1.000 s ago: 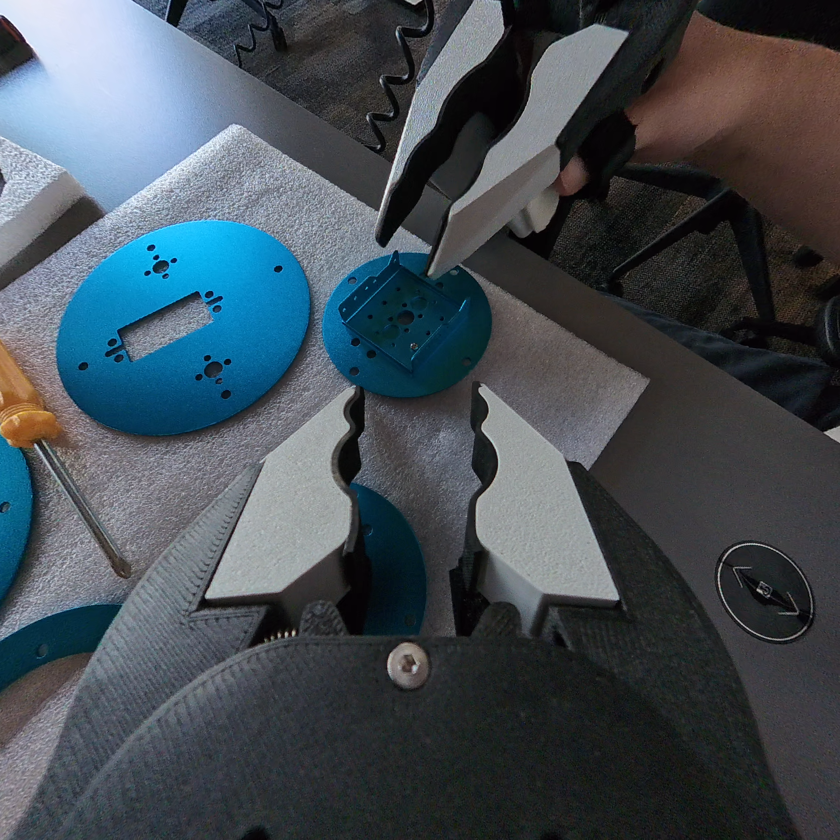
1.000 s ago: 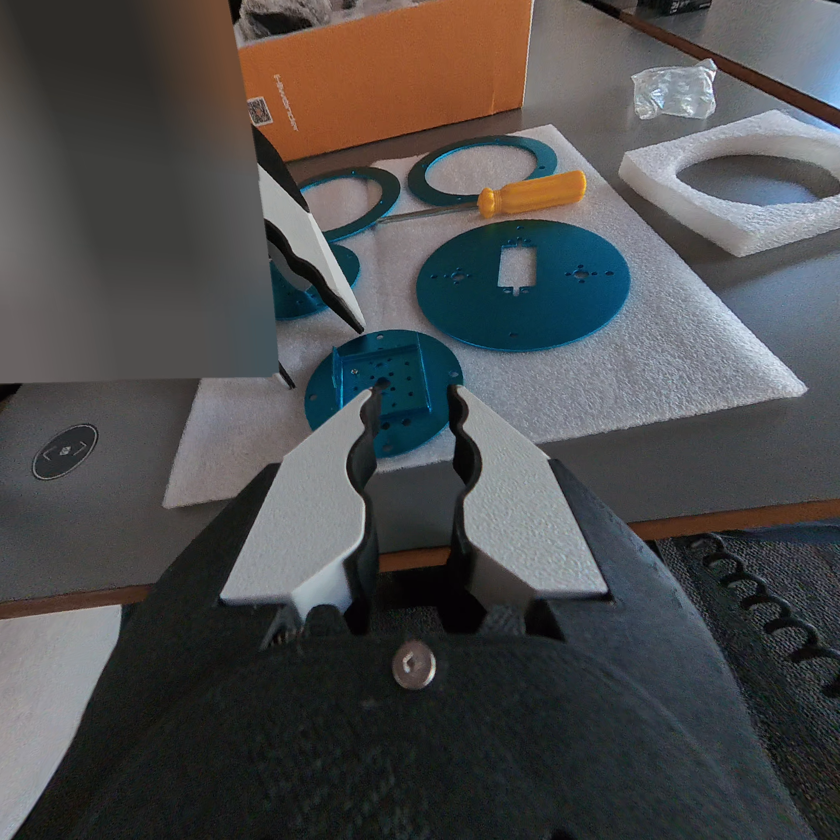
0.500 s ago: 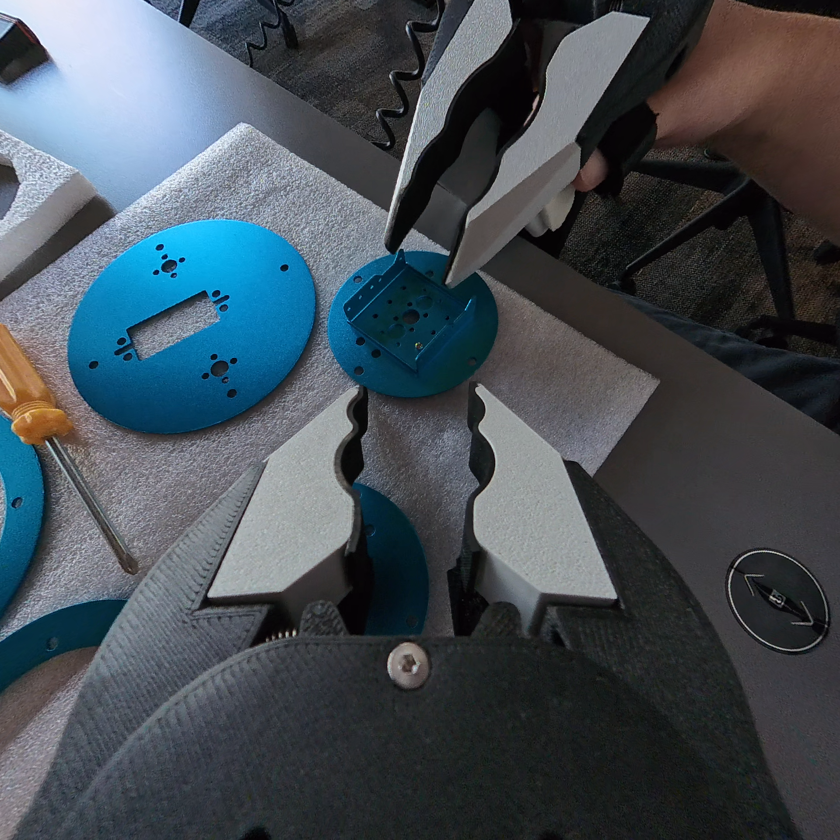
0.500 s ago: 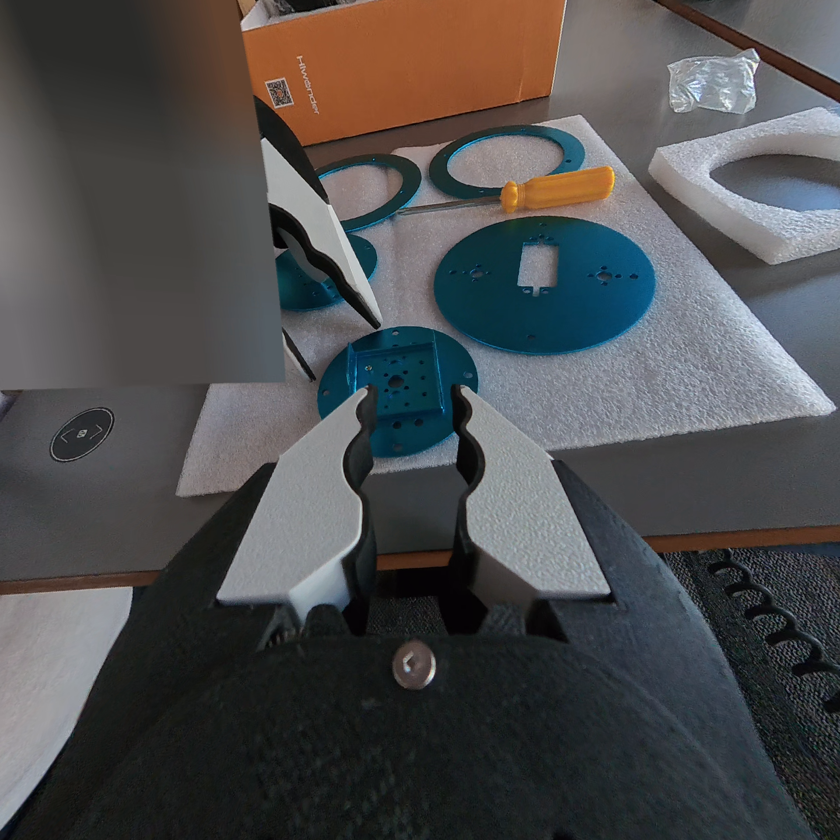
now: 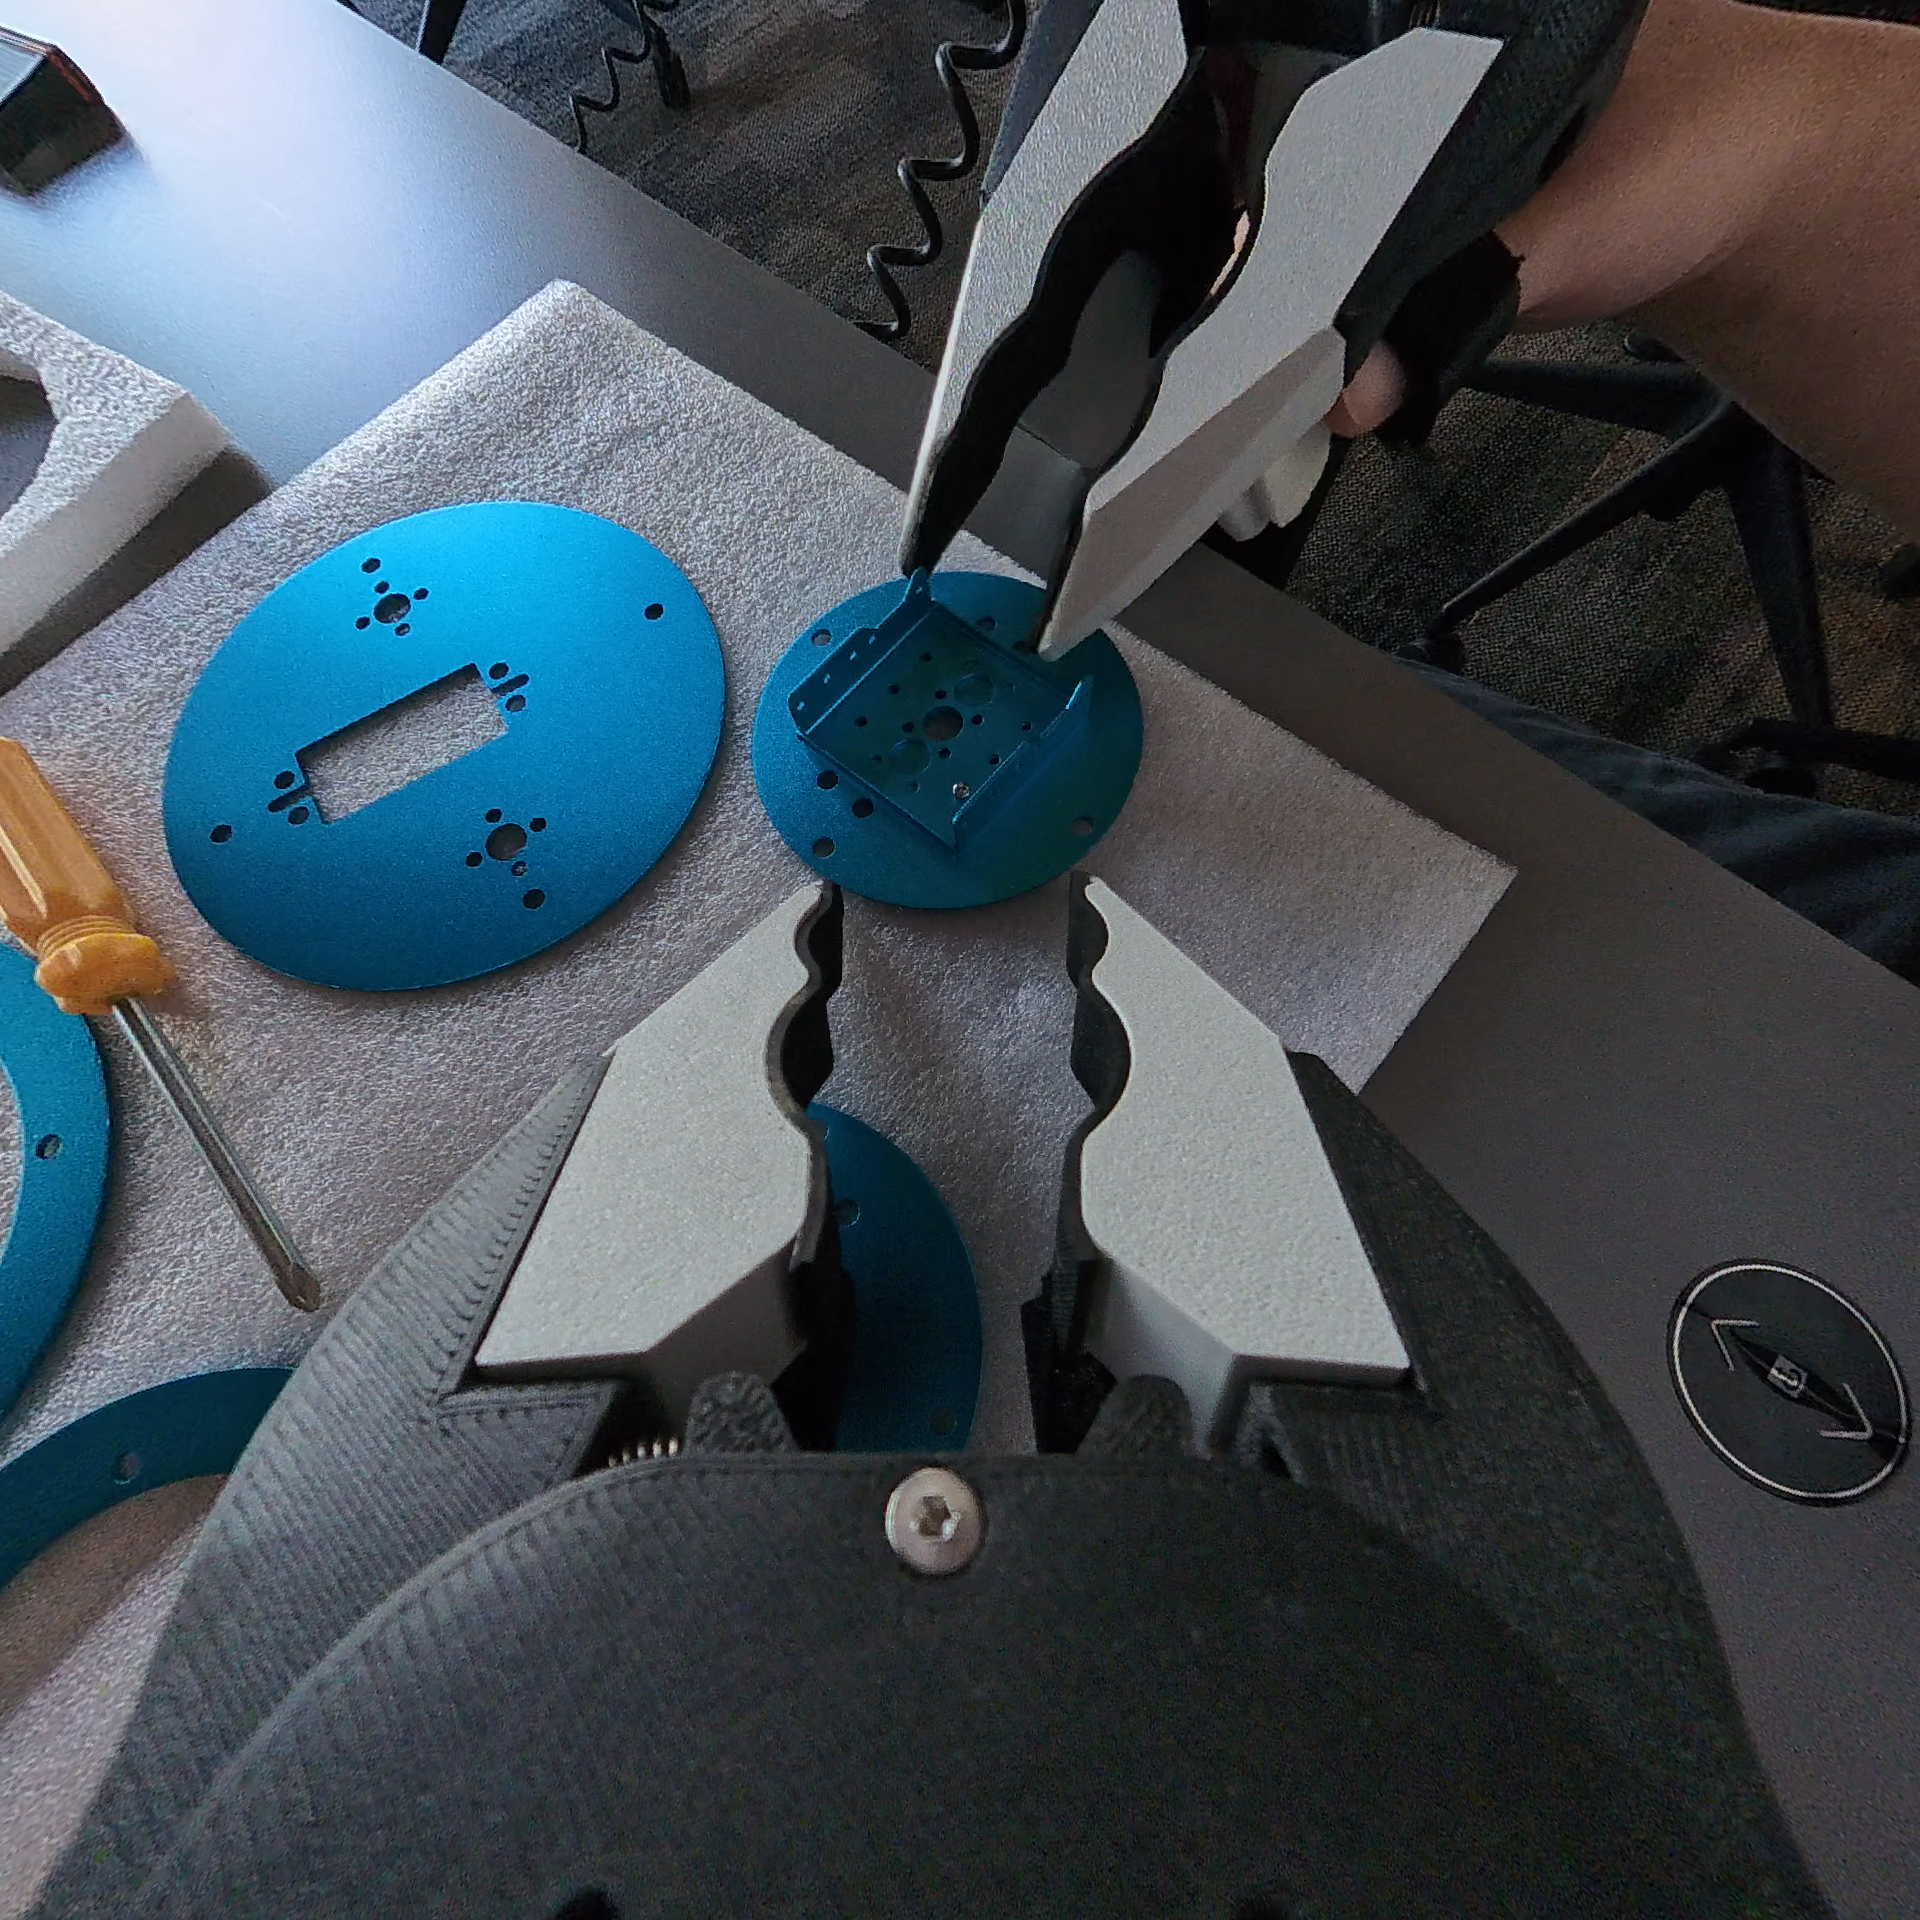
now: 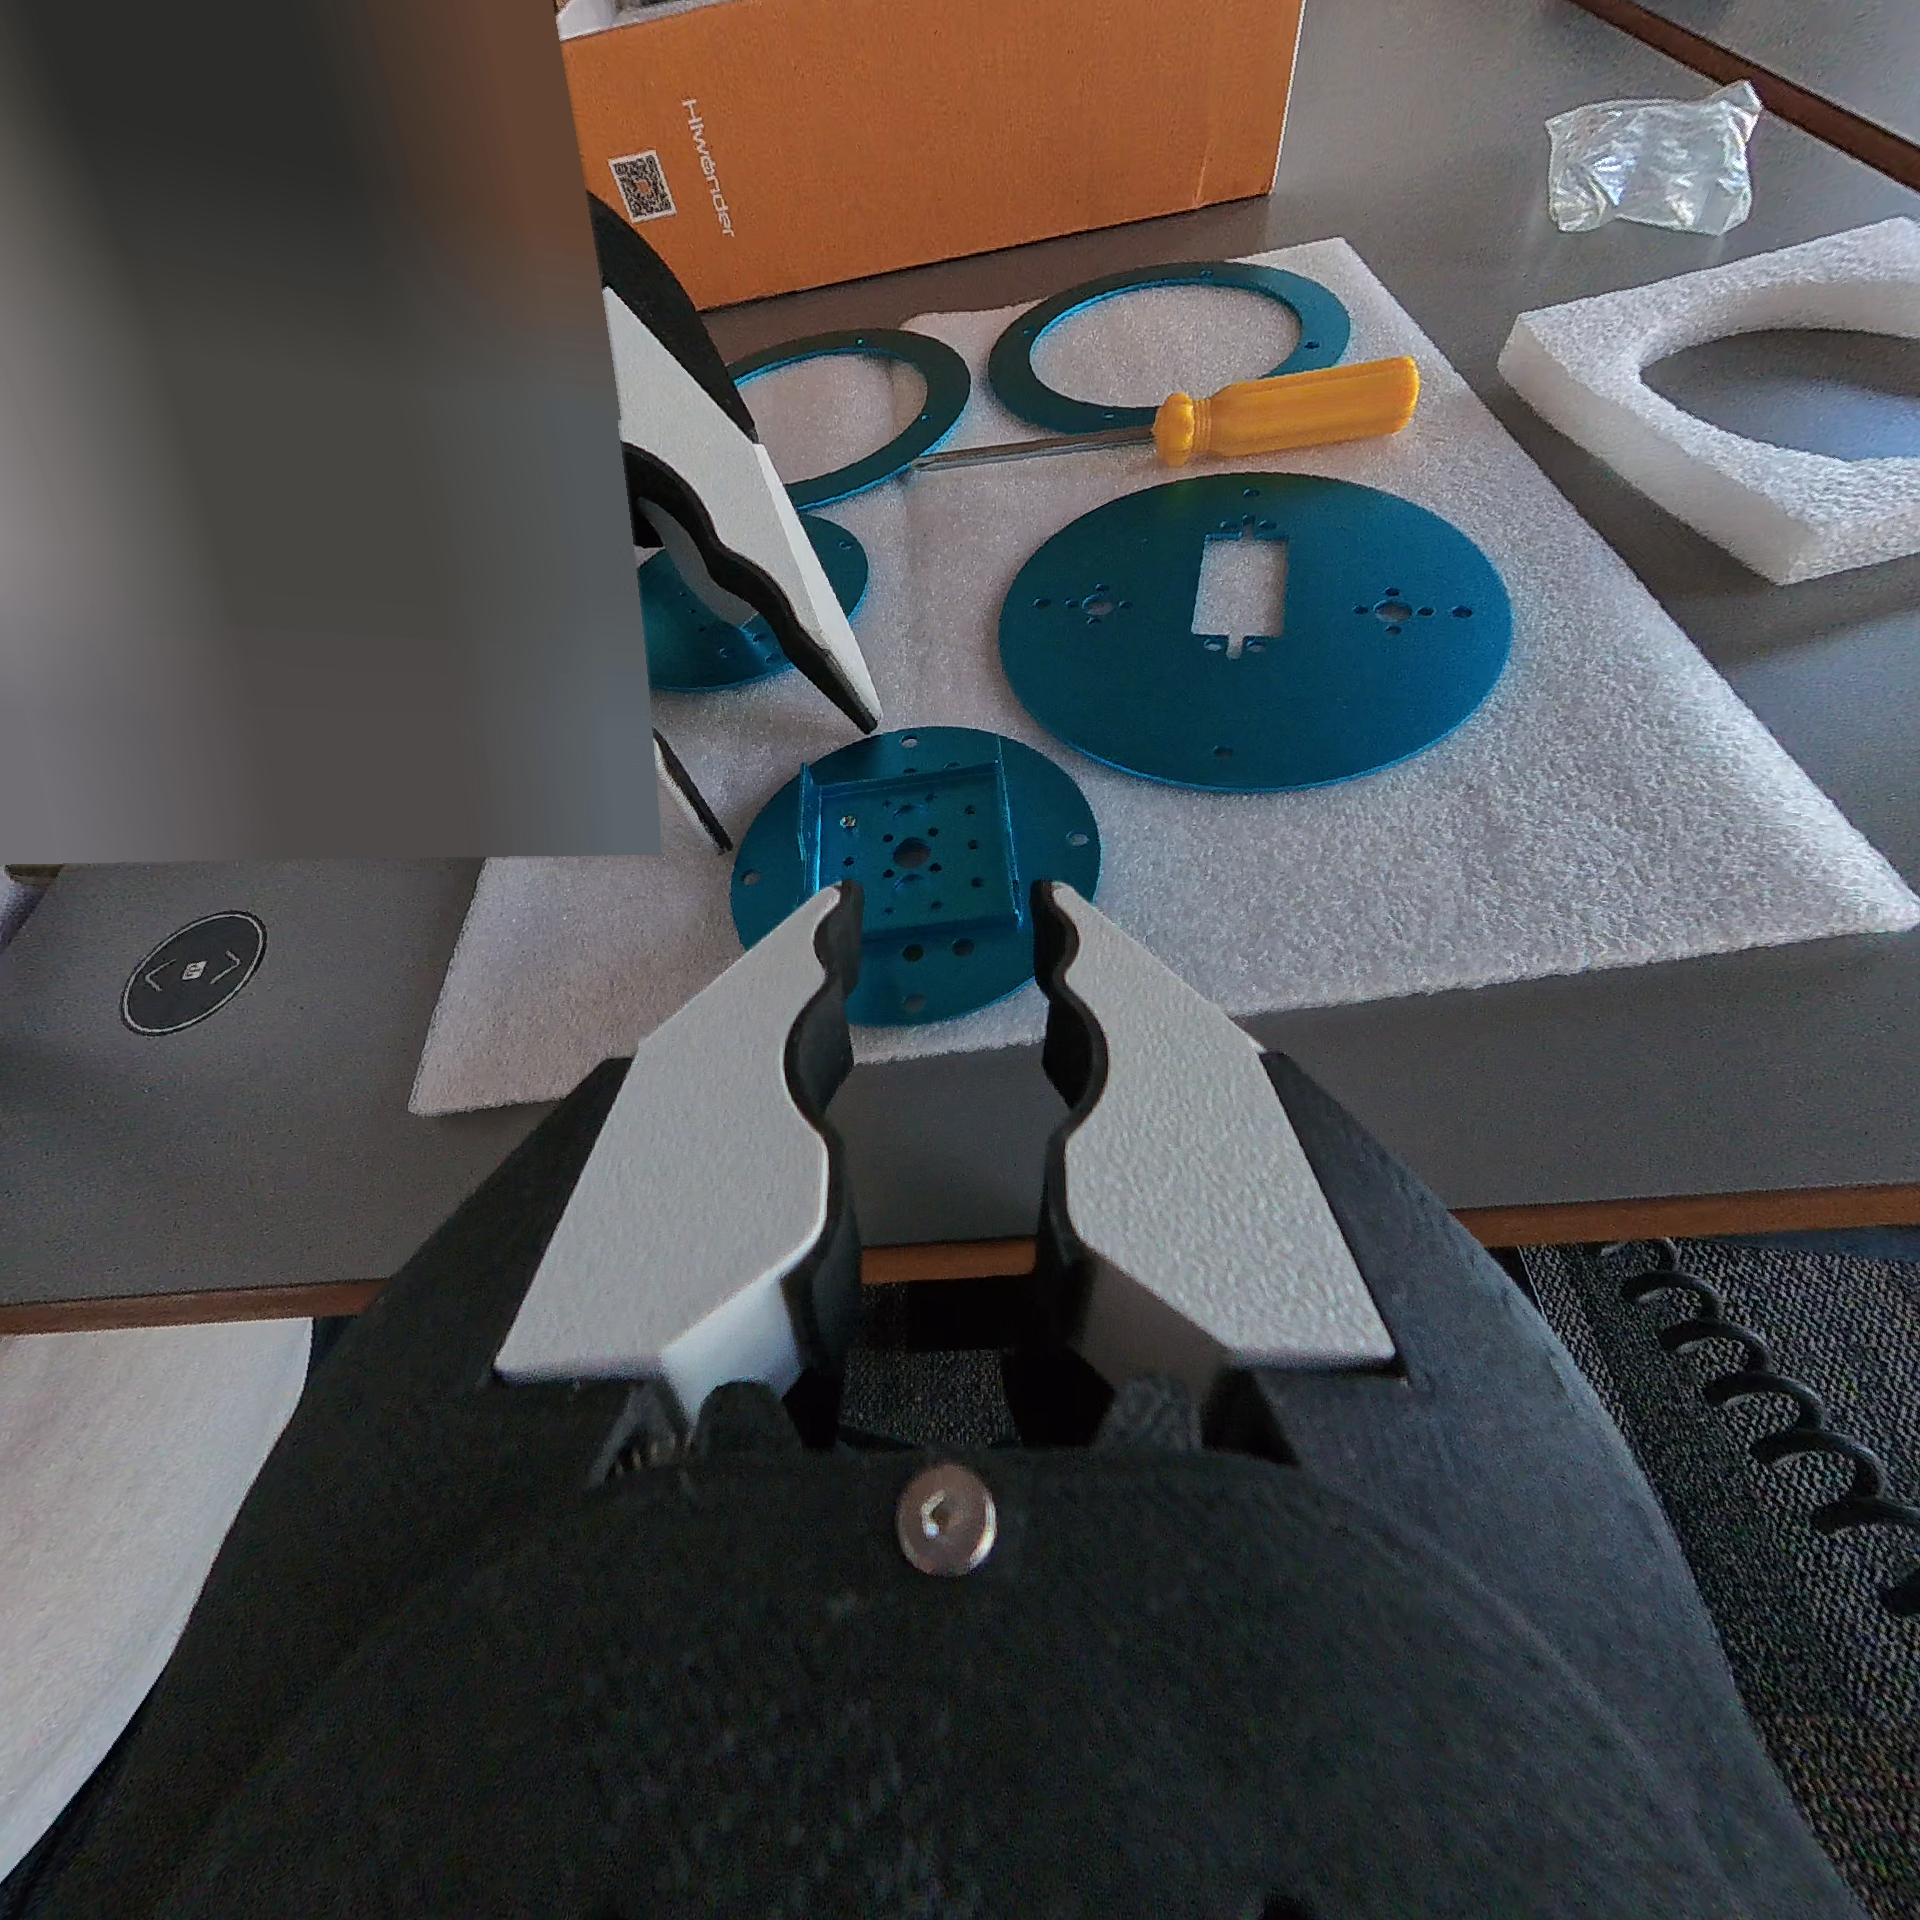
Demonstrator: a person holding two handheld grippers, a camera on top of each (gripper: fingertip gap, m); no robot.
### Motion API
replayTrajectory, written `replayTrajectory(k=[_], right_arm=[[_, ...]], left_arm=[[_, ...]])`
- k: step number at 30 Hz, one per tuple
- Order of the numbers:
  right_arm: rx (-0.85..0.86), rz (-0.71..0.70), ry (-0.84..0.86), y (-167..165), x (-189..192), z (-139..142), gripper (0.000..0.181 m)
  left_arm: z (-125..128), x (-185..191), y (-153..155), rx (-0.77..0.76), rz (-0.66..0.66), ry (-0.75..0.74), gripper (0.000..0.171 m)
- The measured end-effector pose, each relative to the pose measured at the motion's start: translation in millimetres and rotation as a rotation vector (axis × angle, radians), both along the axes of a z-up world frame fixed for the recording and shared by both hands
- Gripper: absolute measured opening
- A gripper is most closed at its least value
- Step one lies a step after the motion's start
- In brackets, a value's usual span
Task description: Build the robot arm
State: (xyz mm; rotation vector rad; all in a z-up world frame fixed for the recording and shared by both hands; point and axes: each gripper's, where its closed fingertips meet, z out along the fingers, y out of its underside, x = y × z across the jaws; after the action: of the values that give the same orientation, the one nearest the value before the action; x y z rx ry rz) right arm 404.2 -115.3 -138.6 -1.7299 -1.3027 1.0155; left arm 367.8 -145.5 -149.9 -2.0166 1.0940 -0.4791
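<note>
On the white foam sheet [image 6: 1455,831], near the desk's front edge, sits a small blue disc [image 5: 904,862] w/ a blue U-bracket [image 5: 940,727] on top of it. Hidden bits: a big blurred patch covers the upper left of the right wrist view, so most of the left gripper [image 6: 795,774] is lost there; only its two tips show. A second small disc [image 5: 914,1278] is mostly behind the left gripper's fingers [image 5: 686,1153], and two blue rings [image 6: 1169,343] are cut off in the left wrist view.

Right gripper [image 5: 982,592], held by a gloved hand [image 5: 1455,301], points steeply down from the desk edge; jaws apart, one tip at each end of the bracket's near side, touching or just shy, can't tell. Left gripper [image 5: 951,914] hovers over the foam just short of the disc, jaws apart, nothing between them.

Vs 1 s ago: right gripper has come lower and closer onto the bracket; left one barely moved. Large slotted disc [image 6: 1252,634] and yellow screwdriver [image 6: 1288,405] lie as before; orange box [image 6: 935,125] behind.
</note>
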Motion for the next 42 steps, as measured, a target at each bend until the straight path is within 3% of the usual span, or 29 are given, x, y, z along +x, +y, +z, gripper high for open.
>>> replayTrajectory(k=[28, 33, 42], right_arm=[[0.035, -0.008, -0.012, 1.5, 2.7, 1.1, 0.035], [0.088, -0.065, -0.023, 13.2, 7.9, 1.0, 0.021], [0.122, -0.098, -0.054, 22.4, 9.7, -2.9, 0.016]], left_arm=[[0.1, 0.2, 0.8, -0.002, 0.003, -0.002, 0.042], [-0.1, 0.3, 0.7, -0.001, 0.002, 0.0, 0.043], [0.0, 0.5, 0.4, -0.002, -0.001, -0.002, 0.043]])
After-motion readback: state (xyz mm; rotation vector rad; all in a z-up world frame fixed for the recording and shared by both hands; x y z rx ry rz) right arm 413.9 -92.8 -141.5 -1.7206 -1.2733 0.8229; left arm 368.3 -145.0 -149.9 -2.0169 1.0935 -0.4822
